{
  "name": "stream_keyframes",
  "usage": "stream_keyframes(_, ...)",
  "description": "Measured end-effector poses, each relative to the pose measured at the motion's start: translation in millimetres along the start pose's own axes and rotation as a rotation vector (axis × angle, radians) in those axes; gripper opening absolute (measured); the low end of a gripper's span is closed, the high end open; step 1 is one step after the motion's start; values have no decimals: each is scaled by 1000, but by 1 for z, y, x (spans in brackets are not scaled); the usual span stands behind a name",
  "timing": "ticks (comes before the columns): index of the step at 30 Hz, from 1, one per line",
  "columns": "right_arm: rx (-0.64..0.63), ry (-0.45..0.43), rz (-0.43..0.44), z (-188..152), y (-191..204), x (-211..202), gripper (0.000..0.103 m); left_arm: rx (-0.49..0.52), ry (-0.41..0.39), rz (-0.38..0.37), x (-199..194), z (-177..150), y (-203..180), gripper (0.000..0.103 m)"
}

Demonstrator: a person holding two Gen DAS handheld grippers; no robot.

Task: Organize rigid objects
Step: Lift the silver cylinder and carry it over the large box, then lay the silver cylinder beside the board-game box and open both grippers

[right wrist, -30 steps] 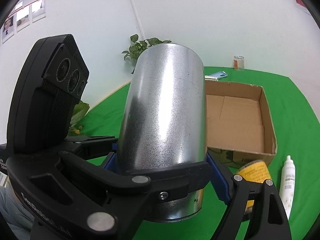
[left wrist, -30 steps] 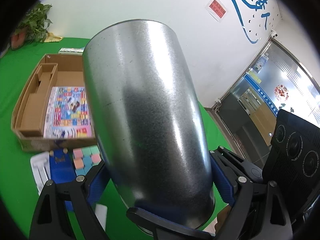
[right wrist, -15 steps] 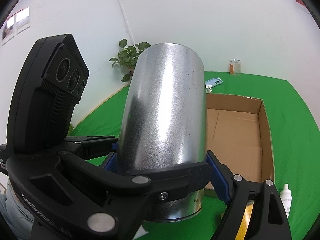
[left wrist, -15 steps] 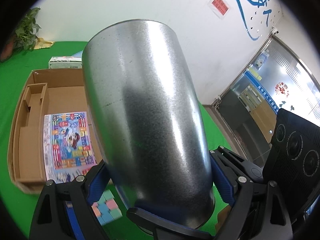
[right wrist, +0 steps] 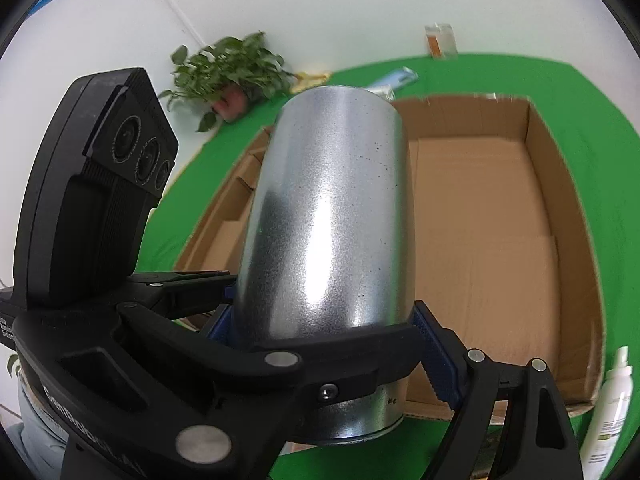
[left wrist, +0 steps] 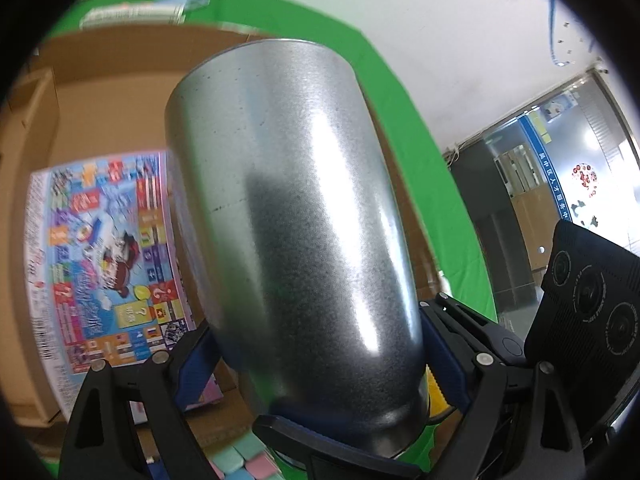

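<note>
One metal cylinder [left wrist: 296, 216] clamped between two grippers' fingers [left wrist: 196, 364], above one cardboard box [right wrist: 496, 240].

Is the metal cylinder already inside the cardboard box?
No. Both tongs hold the metal cylinder over the cardboard box; its bottom rim hangs free.

Question marks printed on squares of the colourful game board [left wrist: 108, 256] lying in the cardboard box [left wrist: 112, 92]. Blue Chinese lettering on the glass door [left wrist: 552, 184], too blurred to read.
</note>
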State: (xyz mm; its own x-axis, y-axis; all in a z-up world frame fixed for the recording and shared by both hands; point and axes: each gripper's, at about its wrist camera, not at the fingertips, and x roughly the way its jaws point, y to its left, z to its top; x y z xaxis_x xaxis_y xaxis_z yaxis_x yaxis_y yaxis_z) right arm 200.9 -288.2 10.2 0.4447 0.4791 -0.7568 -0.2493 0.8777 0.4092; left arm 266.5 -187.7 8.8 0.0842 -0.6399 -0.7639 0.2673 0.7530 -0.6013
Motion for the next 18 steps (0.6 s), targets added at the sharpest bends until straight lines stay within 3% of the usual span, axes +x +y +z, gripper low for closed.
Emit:
stream_keyframes(6,82,59,-1,-8,-23,35,84,-33,82,-1,25,-3,10,91)
stream_keyframes(10,140,71,19,-12,-37,44,84,-41,131,39,36,-1,15,92)
stream_keyframes(18,180,71,11,-17,-36,42,83,-94,122,24,40,-1,21,93)
